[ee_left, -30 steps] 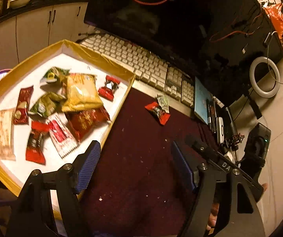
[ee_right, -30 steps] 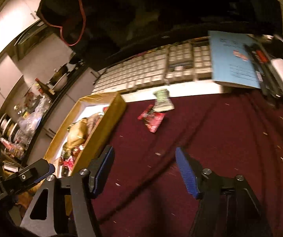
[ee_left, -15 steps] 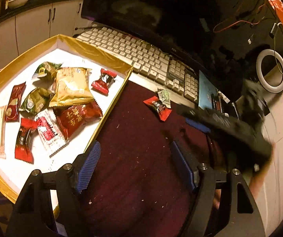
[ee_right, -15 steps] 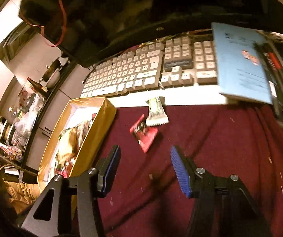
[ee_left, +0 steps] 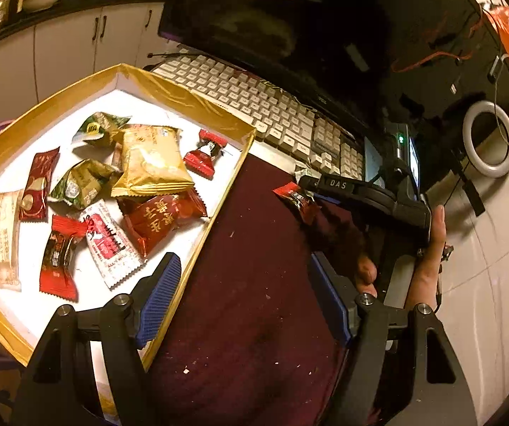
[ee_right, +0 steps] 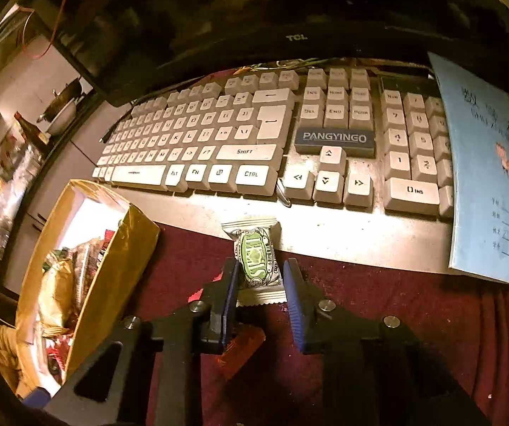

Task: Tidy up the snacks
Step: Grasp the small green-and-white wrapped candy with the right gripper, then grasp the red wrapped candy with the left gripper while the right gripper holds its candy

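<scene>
The right tool (ee_right: 259, 277) brackets a crinkly white-and-green candy wrapper (ee_right: 256, 261) with ribbed blue pads, narrow but not visibly pinching, on the maroon cloth (ee_right: 396, 301) beside a "PANGYINGO" keyboard (ee_right: 254, 142). The left tool (ee_left: 243, 298) gapes wide over the cloth near the gold-rimmed box (ee_left: 183, 96) of foil snack packets (ee_left: 148, 163). A red wrapper (ee_left: 297, 200) lies by the right tool.

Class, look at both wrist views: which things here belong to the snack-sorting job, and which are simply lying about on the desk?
Part of the job:
- gold-rimmed box holding sorted snacks
- green-labelled snack, between the right hand-held gripper fingers
- red snack on the maroon cloth
- left hand-held gripper, open

Just lying about:
- keyboard
- blue booklet
- ring light
</scene>
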The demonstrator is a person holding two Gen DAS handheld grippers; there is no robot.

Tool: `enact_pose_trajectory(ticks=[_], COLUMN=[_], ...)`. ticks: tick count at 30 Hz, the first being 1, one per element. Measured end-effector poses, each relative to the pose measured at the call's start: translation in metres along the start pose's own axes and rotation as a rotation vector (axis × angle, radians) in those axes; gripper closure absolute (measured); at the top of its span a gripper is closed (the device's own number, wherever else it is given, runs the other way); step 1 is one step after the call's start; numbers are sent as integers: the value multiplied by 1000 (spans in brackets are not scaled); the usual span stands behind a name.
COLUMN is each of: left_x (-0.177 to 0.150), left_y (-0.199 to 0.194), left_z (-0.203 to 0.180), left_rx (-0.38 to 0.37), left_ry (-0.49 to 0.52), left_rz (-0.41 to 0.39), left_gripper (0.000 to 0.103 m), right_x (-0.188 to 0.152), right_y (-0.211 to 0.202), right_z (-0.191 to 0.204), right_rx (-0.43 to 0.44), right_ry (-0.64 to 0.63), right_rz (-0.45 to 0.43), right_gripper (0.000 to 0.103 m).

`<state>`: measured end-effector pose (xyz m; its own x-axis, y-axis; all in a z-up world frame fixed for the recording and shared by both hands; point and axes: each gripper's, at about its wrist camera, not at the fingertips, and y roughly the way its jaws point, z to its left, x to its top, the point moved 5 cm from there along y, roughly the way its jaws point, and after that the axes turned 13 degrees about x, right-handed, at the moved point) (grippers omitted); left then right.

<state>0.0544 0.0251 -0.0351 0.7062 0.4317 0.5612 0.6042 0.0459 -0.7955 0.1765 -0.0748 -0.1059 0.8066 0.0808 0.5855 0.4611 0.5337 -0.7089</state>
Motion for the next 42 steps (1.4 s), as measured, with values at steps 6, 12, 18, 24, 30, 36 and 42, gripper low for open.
enact_pose_trajectory(ticks=[6,12,18,24,30,36,42], left_x=[3,-1,-12,-9,1,30,46], left_y=[-5,-9,-3,-1,23,69,120], left_z=[-2,-22,-53,-75,-96,-115,-120], left_rx=[-2,1,17,6,12,45,162], left_ry=[-2,41,123,152,155,165,78], left_rz=[-11,-23,-11,-20,11,67,128], left_gripper=[30,30,30,30,30,30,34], right_x=[5,-15,-74,-103,-111,-115,-115], right_y=[-18,-81,-110,-122,-130,-134,-136], right_z=[4,-2,-15,-37,-53,-56,-55], right_rx=[26,113,164,130,106,144,171], right_ry=[15,72,131,141,180,187,189], right_rz=[-45,-182,-248,-283,-335,-373,-384], right_gripper=[86,86,86,86,86,86,86])
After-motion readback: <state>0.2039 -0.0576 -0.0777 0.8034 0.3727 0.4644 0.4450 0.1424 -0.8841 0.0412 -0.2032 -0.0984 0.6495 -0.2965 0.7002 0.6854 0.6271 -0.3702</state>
